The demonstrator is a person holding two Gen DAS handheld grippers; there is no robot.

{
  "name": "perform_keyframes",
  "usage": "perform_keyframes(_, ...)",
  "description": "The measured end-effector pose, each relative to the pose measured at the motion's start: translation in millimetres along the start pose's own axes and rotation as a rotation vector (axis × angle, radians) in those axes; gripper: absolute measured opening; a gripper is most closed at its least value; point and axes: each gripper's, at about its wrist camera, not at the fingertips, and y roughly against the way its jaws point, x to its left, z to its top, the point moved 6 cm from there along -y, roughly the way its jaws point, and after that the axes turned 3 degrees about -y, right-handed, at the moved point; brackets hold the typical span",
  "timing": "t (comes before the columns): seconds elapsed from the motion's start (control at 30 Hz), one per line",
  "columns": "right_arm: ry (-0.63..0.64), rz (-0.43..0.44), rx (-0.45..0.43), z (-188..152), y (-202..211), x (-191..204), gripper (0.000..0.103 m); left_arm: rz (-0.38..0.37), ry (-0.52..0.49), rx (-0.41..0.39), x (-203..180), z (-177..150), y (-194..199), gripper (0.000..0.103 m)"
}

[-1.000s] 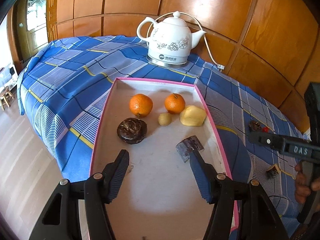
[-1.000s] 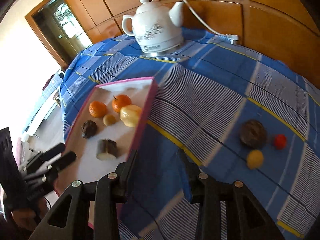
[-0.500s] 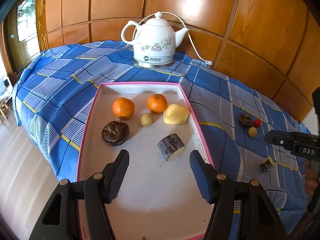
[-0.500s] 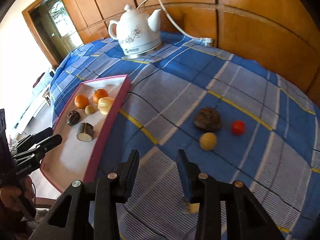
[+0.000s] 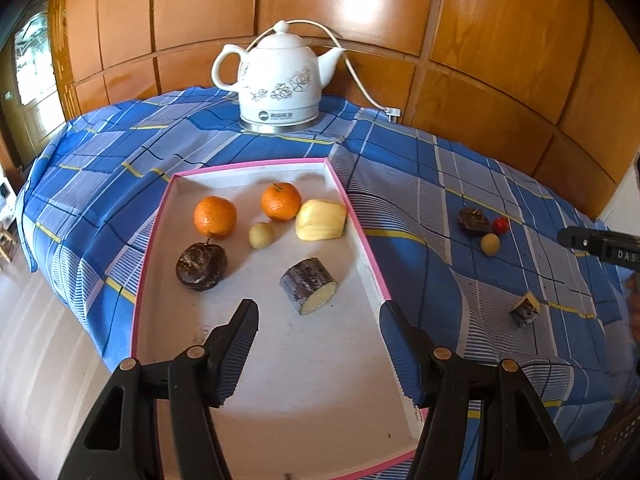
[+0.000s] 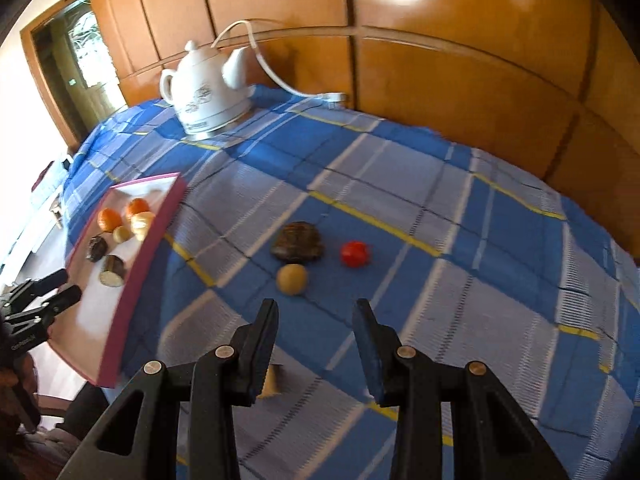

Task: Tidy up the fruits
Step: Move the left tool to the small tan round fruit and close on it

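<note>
Under the left wrist camera, the left gripper [image 5: 318,322] hangs over the pink-rimmed tray [image 5: 362,236] with its jaws apart and nothing between them. Six pieces lie in the tray: two oranges [image 5: 215,216], one small yellowish fruit [image 5: 261,235], one pale peeled chunk [image 5: 321,219], one dark round fruit [image 5: 201,266] and one bark-skinned cut piece [image 5: 310,286]. A white kettle [image 5: 278,88] stands behind on the blue checked cloth [image 5: 420,200].

From the right wrist view, the right gripper [image 6: 316,316] hovers above the cloth, jaws open and empty. Just ahead sit three loose fruits: one dark brown fruit [image 6: 297,241], one red fruit [image 6: 354,253] and one yellow ball [image 6: 293,278]. A small wedge [image 6: 273,379] peeks from behind the left finger.
</note>
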Motion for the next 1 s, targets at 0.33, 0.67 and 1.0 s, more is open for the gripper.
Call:
perform_keyframes(0.33, -0.06, -0.114, -0.007, -10.5, -7.8, -52.9, 0.039, 0.008, -0.086, -0.016, -24.6, 3.3, 1.5, 0.064)
perform_keyframes(0.67, -0.095, -0.133, 0.009, -9.7, -10.1, -60.2, 0.039, -0.016, -0.124, 0.012, -43.7, 1.5, -7.3, 0.063)
perform_keyframes(1.0, -0.145, -0.162, 0.022, -10.2, -10.0, -72.2, 0.039, -0.134, -0.163, 0.051, -85.6, 12.2, -22.0, 0.058)
